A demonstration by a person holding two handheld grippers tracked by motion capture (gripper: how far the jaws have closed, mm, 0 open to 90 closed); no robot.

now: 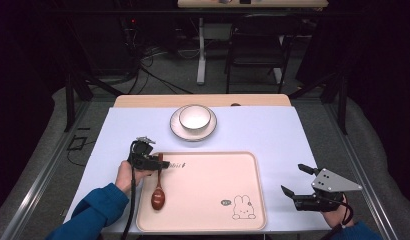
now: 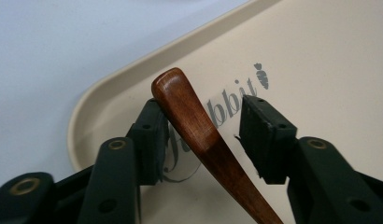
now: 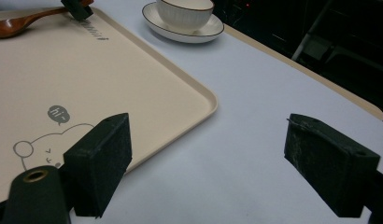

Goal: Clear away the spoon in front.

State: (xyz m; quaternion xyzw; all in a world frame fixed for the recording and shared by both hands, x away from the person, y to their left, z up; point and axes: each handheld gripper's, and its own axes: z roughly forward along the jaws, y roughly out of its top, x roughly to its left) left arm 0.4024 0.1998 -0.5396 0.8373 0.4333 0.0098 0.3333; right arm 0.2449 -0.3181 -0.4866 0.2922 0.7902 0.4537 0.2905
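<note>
Spoon (image 1: 158, 192) on tray (image 1: 213, 200), handle between left tongs (image 2: 206, 135), spread, touching one pad; right tongs (image 1: 294, 179) spread beside tray.

I'm working in what looks like a lab or recording room: beyond my tongs stand a black metal-framed chair (image 1: 255, 42), a white desk leg (image 1: 201, 52), loose dark cables on grey carpet (image 1: 158, 75), and black aluminium rig struts (image 1: 73, 95) flanking the pale blue-covered desk (image 1: 273, 130).

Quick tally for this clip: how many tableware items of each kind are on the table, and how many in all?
Wooden spoon: 1
Bowl: 1
Saucer: 1
Tray: 1
Total: 4
</note>
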